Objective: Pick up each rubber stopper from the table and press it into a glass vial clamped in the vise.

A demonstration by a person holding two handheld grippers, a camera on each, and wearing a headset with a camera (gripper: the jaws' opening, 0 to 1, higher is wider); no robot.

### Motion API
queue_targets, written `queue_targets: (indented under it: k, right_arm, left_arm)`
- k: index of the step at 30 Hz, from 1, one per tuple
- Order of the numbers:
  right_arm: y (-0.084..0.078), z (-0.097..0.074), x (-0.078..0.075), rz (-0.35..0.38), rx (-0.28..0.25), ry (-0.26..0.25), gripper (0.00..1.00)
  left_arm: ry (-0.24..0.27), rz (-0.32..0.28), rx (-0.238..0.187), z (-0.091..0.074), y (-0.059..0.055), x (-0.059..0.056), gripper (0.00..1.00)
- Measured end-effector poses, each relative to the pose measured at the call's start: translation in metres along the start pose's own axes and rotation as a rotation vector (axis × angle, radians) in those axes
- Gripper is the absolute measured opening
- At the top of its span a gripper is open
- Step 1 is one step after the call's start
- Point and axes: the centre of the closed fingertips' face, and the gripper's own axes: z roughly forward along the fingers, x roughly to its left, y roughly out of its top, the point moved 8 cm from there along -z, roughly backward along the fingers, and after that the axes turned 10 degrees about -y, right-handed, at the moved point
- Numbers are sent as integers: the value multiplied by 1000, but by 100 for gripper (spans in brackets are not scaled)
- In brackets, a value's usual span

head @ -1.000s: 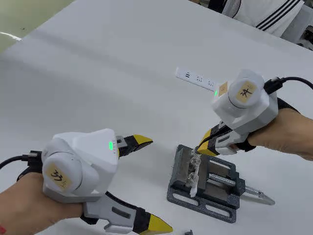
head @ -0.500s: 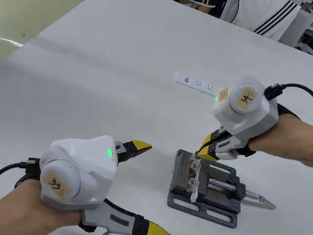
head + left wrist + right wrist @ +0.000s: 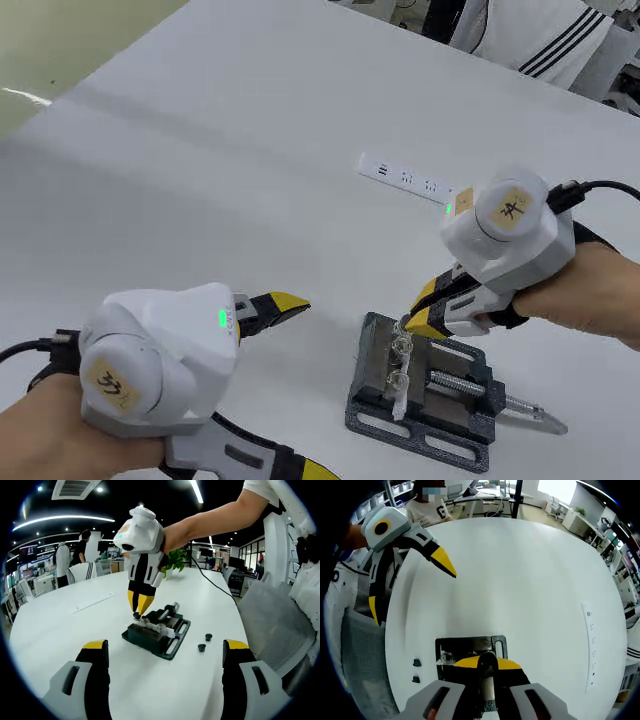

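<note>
Yellow-tipped left gripper [image 3: 315, 388] sits left of the vise [image 3: 415, 440], well apart from it, claw spread wide, nothing in it, idle. Two spare stoppers [image 3: 208, 637] lie on the white table [image 3: 250, 150] near the vise on the left gripper's side, not touching it, so the task looks partway done with at least these to go. Dark vise clamps a short row of clear glass vials [image 3: 401, 348] upright between its cheeks; whether any vial is already plugged I cannot tell. White power strip [image 3: 405, 175] lies beyond the vise, well apart. Right gripper [image 3: 410, 326] is over the vise from its right side, tips pointing down at the vial at the end of the row away from the person, claw closed on a black rubber stopper [image 3: 136, 615]. Stopper is at that vial's mouth; touching or just above, cannot tell. Step in hand, by my read: seating this stopper. Next move likely calls for a straight push down along the vial, stopper centred on the mouth, modest force since it is glass, then letting go and fetching a spare.
</note>
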Motion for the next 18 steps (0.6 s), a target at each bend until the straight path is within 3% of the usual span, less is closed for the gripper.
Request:
queue_targets:
  k: [18]
  right_arm:
    - [-7, -25, 6, 23, -54, -56, 22]
  left_arm:
    - [-2, 6, 4, -2, 4, -4, 94]
